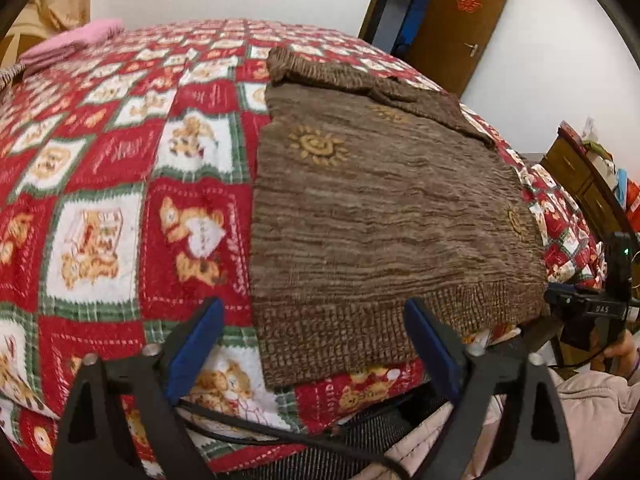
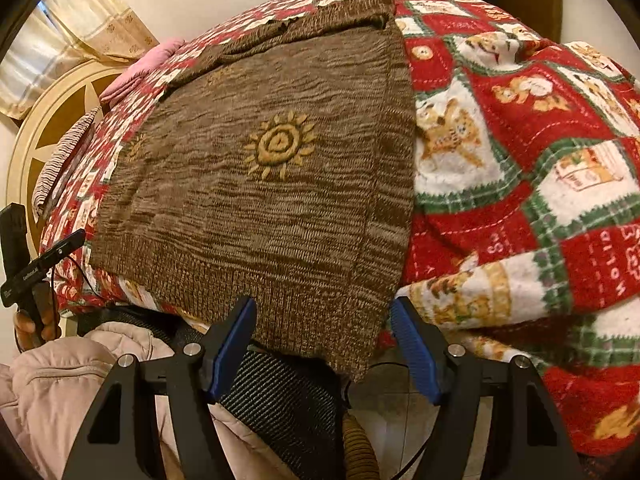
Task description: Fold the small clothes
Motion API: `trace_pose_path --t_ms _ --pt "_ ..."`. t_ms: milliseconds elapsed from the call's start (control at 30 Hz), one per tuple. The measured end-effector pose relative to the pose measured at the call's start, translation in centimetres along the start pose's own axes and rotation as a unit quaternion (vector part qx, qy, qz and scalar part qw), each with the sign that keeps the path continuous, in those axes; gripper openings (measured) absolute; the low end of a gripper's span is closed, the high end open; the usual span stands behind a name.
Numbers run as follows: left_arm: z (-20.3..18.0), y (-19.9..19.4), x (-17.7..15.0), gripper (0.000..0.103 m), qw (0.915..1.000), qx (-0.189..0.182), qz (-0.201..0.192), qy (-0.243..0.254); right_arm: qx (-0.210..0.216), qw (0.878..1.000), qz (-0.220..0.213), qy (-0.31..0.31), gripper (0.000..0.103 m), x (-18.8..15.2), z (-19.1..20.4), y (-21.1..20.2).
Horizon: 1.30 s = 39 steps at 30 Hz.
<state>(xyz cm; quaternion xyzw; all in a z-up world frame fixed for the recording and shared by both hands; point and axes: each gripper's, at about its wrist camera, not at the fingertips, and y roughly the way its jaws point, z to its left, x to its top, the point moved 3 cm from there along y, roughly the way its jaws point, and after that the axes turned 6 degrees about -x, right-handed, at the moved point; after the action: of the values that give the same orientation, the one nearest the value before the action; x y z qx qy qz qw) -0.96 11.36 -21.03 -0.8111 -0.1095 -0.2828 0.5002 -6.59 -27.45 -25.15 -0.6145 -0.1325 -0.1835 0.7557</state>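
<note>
Blanket: the red, white and green bear-print blanket point(image 1: 100, 184) covers the bed, and your sweater lies on top of it.
Left gripper: your left gripper point(image 1: 314, 344) has its blue pads apart with nothing pressed between them. The near left corner of the hem sits in the gap just ahead of the tips.
Sweater: the brown knit sweater point(image 1: 384, 208) lies flat, sun patterns up, with the ribbed hem point(image 2: 260, 300) along the bed edge nearest you and the neck end far from you. Its long axis runs straight away from both of your tools.
Right gripper: your right gripper point(image 2: 323, 342) is also parted and grips nothing. The right hem corner hangs over the bed edge between its pads.
Which hand is nearer: neither, as far as I can judge. Each gripper faces its own hem corner about equally close.
Coming move: likely you close on both corners and carry the hem away from you towards the neck.
</note>
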Motion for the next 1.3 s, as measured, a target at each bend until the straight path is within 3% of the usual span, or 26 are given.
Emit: trace_pose_path --t_ms 67,100,467,500,567,633,733,833,867,1000,1300 --pt "0.3 0.3 -0.3 0.066 0.9995 -0.024 0.012 -0.017 -0.001 1.000 0.007 -0.002 0.071 -0.2 0.1 0.5" --pt "0.4 0.5 -0.4 0.063 0.9989 -0.033 0.018 -0.027 -0.002 1.000 0.008 -0.005 0.071 -0.3 0.2 0.6" --pt "0.6 0.7 -1.3 0.065 0.9988 0.001 0.034 -0.033 0.012 1.000 0.025 0.006 0.071 -0.4 0.3 1.5" --pt "0.5 0.9 -1.2 0.065 0.9989 0.006 0.034 -0.031 0.012 1.000 0.025 0.010 0.067 -0.4 0.2 1.6" --pt "0.0 1.0 -1.4 0.064 0.9991 0.019 0.034 -0.016 0.001 0.999 0.034 0.008 0.049 -0.4 0.1 1.8" --pt "-0.3 1.1 -1.5 0.059 0.9989 0.031 0.036 -0.005 0.021 0.999 0.047 0.012 0.027 -0.5 0.0 1.9" --pt "0.4 0.9 -1.4 0.034 0.9980 0.052 0.034 -0.013 0.036 0.997 0.063 0.009 0.009 -0.7 0.2 2.0" --pt "1.3 0.3 -1.3 0.009 0.9984 0.029 0.029 -0.038 0.037 0.997 0.063 -0.002 0.008 -0.7 0.7 1.6" --pt "1.2 0.2 -1.2 0.008 0.9985 0.017 0.027 -0.045 0.048 0.997 0.064 0.003 0.008 -0.6 0.9 1.3" --pt "-0.2 0.6 -1.3 0.008 0.9988 0.033 0.031 -0.017 0.095 0.994 0.056 0.022 0.008 0.1 1.2 -0.1" --pt "-1.3 -0.6 2.4 0.007 0.9993 -0.023 0.005 -0.029 0.202 0.976 0.000 0.075 0.007 3.7 1.5 -3.7"
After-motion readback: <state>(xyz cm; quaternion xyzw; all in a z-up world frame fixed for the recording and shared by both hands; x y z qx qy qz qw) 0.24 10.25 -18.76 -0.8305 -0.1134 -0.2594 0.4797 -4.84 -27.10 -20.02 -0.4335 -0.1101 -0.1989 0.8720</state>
